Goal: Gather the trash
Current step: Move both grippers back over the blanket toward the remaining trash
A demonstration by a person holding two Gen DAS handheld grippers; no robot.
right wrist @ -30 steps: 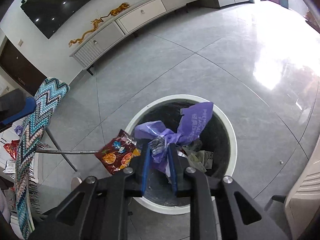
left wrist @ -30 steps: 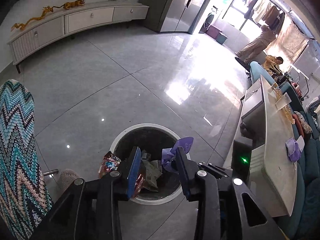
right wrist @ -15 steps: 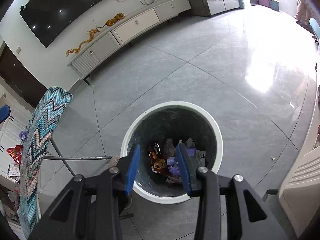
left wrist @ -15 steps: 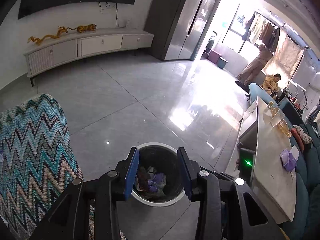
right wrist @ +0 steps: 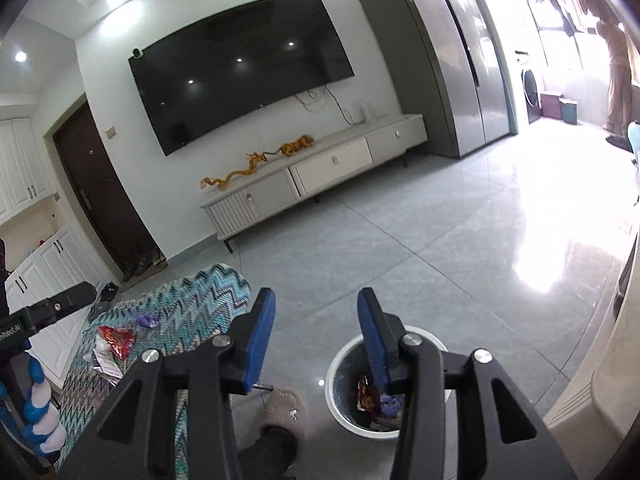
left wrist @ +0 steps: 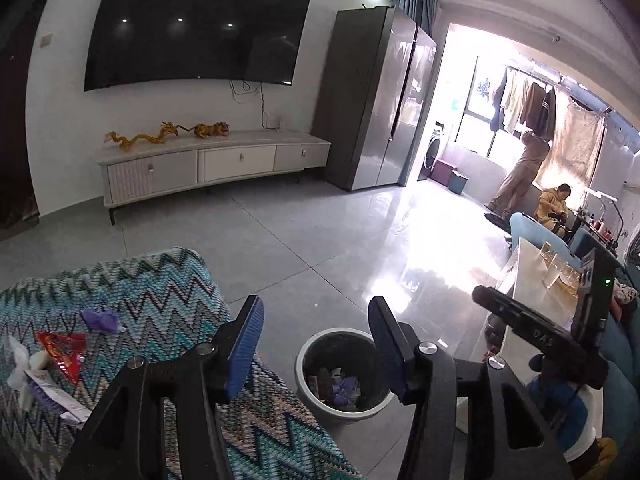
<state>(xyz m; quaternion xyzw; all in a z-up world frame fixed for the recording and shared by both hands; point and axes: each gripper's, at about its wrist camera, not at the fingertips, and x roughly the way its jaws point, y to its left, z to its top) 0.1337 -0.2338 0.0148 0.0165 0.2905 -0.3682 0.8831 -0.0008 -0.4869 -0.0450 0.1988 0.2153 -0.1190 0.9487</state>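
Note:
A round white-rimmed bin stands on the floor and holds purple and red wrappers. My left gripper is open and empty, raised above the bin. My right gripper is open and empty, also high above the bin. On a zigzag-patterned cloth lie a red wrapper, a purple scrap and white papers.
A slippered foot stands left of the bin. A white table with glasses and a teal sofa are at the right. A TV cabinet and a tall fridge line the far wall. Two people are by the window.
Both grippers opened and dropped the purple and red wrappers into the bin, then rose and tilted up, so the cloth-covered surface with more trash came into view.

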